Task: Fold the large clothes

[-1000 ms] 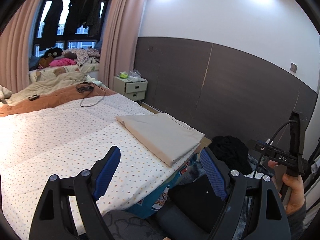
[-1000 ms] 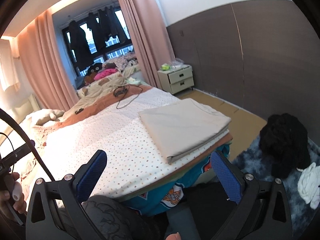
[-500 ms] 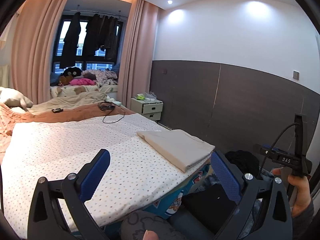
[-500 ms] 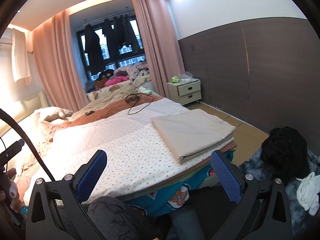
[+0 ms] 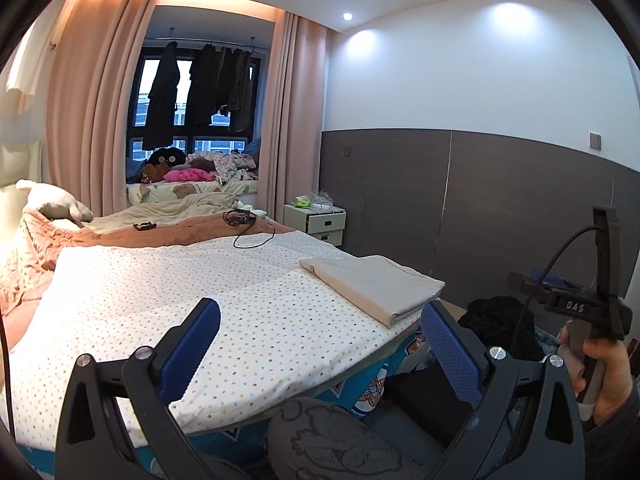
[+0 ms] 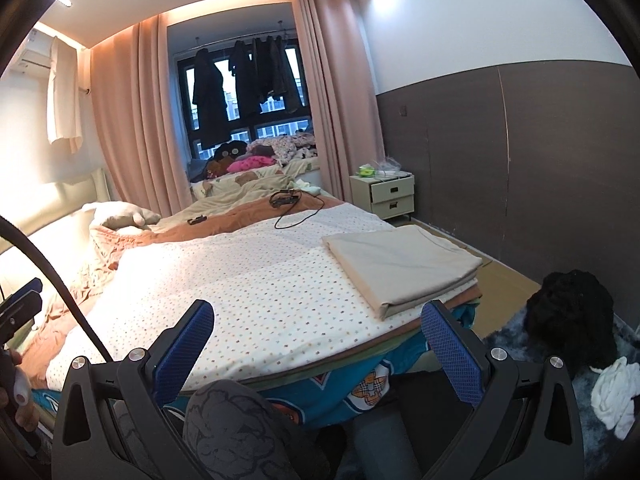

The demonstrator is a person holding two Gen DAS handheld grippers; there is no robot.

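A beige cloth (image 5: pixel 374 286) (image 6: pixel 400 264), folded into a flat rectangle, lies at the near right corner of the bed with the dotted white sheet (image 5: pixel 180 292) (image 6: pixel 256 292). My left gripper (image 5: pixel 320 338) hangs open in front of the bed's foot, well short of the cloth, with nothing between its blue pads. My right gripper (image 6: pixel 318 334) is open too, empty, held at the same distance from the bed. The right hand with its gripper handle shows at the right edge of the left wrist view.
A black garment (image 6: pixel 572 312) and a white one (image 6: pixel 616 396) lie on the blue rug right of the bed. A white nightstand (image 6: pixel 390 196) stands by the dark wall panel. A black cable (image 6: pixel 296 210) and rumpled orange bedding (image 5: pixel 36 256) lie further up the bed. The person's knee (image 6: pixel 232 428) is below the grippers.
Both grippers pulled back from the bed and tilted up, so the folded cloth looks smaller and farther. The left jaws spread wider than a second ago. The cloth has not moved.
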